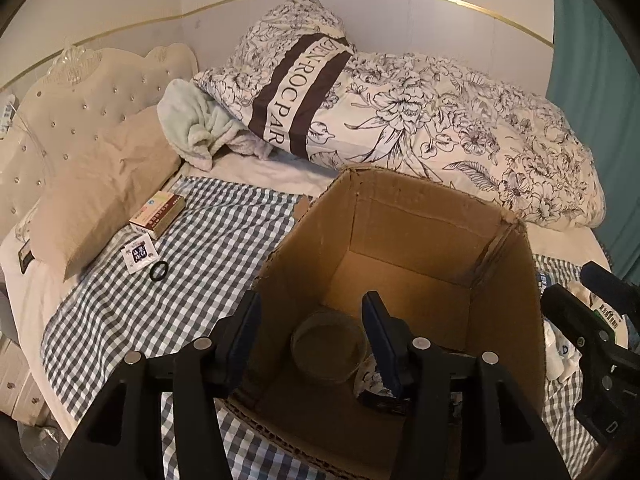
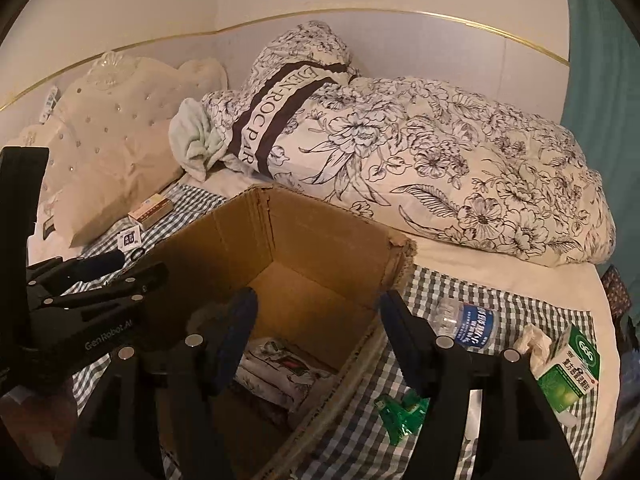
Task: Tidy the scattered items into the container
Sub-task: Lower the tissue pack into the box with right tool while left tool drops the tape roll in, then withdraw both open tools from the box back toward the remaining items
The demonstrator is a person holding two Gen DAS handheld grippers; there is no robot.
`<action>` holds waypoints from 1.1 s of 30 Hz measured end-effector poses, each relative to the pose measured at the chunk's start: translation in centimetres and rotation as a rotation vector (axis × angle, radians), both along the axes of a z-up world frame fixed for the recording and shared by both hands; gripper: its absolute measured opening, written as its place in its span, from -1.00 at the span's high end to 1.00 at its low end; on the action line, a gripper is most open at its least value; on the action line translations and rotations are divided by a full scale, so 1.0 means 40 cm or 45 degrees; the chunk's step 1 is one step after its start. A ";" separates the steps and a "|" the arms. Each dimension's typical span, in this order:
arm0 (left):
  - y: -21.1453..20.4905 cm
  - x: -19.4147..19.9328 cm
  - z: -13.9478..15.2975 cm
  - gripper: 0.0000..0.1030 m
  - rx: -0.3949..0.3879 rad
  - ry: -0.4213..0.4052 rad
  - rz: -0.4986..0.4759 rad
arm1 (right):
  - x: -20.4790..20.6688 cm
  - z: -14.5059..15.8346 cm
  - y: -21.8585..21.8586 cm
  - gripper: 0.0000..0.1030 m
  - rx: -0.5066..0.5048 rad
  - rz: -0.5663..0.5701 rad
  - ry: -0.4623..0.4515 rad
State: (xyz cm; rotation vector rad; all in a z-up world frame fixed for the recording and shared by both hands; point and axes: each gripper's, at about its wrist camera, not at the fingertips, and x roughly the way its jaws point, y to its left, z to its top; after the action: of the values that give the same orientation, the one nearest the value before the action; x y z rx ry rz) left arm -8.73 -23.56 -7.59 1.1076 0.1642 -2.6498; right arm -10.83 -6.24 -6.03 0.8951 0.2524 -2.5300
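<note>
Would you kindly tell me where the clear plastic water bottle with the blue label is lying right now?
In the right wrist view, the clear plastic water bottle with the blue label lies on the checked cloth, right of the cardboard box, left of the green carton.

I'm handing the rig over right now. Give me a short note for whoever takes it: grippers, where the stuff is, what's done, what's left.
Left gripper: open, nothing held, jaws over the cardboard box above a round clear dish lying inside.
Right gripper: open, empty, over the box's right wall.
Done: dish and some printed packets are in the box.
Left, on the checked sheet:
- left of box: red-and-white carton, small sachet, black ring
- right of box: water bottle, green box, crumpled tissue, green wrapper
</note>
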 end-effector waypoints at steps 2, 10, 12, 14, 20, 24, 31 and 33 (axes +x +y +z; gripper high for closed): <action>0.005 0.008 0.013 -0.19 -0.004 0.014 0.003 | 0.008 0.010 0.015 -0.24 -0.010 -0.005 0.006; 0.052 0.047 0.082 -0.57 -0.042 0.095 -0.011 | 0.057 0.070 0.077 -0.61 -0.037 -0.046 0.086; 0.064 0.053 0.097 -0.63 -0.047 0.109 -0.019 | 0.070 0.087 0.094 -0.67 -0.041 -0.059 0.106; 0.079 0.061 0.114 -0.80 -0.048 0.129 -0.026 | 0.083 0.105 0.114 -0.74 -0.055 -0.067 0.122; 0.119 0.088 0.163 -1.00 -0.064 0.195 -0.049 | 0.118 0.143 0.162 -0.89 -0.054 -0.101 0.169; 0.146 0.102 0.188 -1.00 -0.073 0.217 -0.065 | 0.135 0.166 0.193 -1.00 -0.036 -0.150 0.204; 0.196 0.122 0.217 -1.00 -0.097 0.246 -0.091 | 0.155 0.196 0.263 -1.00 -0.027 -0.204 0.222; 0.210 0.127 0.225 -1.00 -0.095 0.259 -0.097 | 0.162 0.204 0.284 -1.00 -0.024 -0.218 0.226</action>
State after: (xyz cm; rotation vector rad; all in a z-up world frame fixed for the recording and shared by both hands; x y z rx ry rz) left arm -3.67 -15.18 1.42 0.8362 0.0619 -2.8090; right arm -4.35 5.14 2.12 0.7123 0.2145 -2.7697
